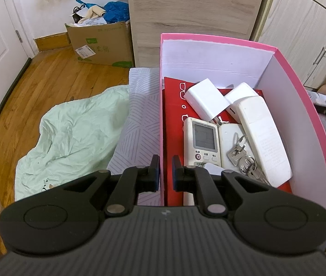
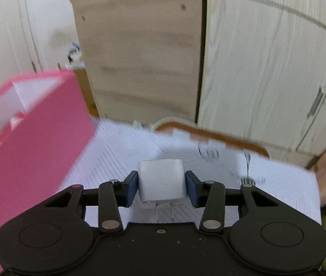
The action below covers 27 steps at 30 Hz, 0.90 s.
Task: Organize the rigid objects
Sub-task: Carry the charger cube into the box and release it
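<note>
The right tool [image 2: 161, 188] clamps a smooth white cube-shaped charger [image 2: 160, 180], prongs pointing back, beside the pink cardboard box [image 2: 36, 142]; the left tool [image 1: 165, 172] pinches that box's wall.

Both tools are matte black plastic. The left tongs [image 1: 165, 171] have two short fingers faced with dark blue pads [image 1: 156, 172], carried on flat linkage bars with silver round pivot pins. Behind them sit two broad round housings with embossed circles and a ribbed grey body. The right tongs [image 2: 162, 188] match: blue pads [image 2: 132, 189], silver pins, a small screw centred behind the fingers, dusty specks.
</note>
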### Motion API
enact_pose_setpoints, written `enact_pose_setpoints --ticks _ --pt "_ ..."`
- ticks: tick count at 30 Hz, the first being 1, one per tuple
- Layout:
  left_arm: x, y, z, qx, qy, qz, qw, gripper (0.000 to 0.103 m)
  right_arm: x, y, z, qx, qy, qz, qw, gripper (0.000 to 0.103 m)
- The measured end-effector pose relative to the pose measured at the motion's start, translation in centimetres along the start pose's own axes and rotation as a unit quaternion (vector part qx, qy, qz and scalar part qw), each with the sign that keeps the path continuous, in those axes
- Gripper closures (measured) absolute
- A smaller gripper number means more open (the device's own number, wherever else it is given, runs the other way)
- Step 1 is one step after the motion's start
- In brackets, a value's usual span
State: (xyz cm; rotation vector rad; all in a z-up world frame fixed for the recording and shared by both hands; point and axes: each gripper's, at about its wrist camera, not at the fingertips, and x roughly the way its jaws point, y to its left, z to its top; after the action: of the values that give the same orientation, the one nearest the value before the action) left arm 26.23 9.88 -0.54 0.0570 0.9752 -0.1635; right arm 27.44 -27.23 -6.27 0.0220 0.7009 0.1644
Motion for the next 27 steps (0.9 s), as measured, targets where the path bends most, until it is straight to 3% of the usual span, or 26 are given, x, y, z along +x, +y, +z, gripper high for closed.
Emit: enact_pose_setpoints --ticks 4,9,13,17,21,27 --pt "0.0 0.0 0.0 0.0 0.0 0.0 1.0 0.094 -3.2 2.2 1.7 0.001 -0.057 0.049 0.997 0.054" --pt "0.0 0.1 0.0 -0.002 0.0 0.0 1.0 0.094 -6.8 6.3 3.9 0.023 -0.082 0.145 0.986 0.053" --pt "0.0 0.1 0.0 -0.002 0.0 -0.001 1.0 0.094 -7.1 10.3 4.7 0.038 -0.042 0.212 0.976 0.053" --pt "-0.1 0.3 -0.1 -0.004 0.0 -0.007 1.0 0.094 -5.7 13.4 4.4 0.062 -0.012 0.306 0.95 0.053" --pt "-0.2 0.5 -0.3 -0.008 -0.002 -0.012 0.9999 0.094 -3.4 15.9 4.2 0.057 0.021 0.29 0.955 0.053" --pt "-0.3 1.0 -0.4 -0.012 -0.002 -0.018 0.9998 0.094 0.4 16.7 3.4 0.149 0.11 0.266 0.946 0.053"
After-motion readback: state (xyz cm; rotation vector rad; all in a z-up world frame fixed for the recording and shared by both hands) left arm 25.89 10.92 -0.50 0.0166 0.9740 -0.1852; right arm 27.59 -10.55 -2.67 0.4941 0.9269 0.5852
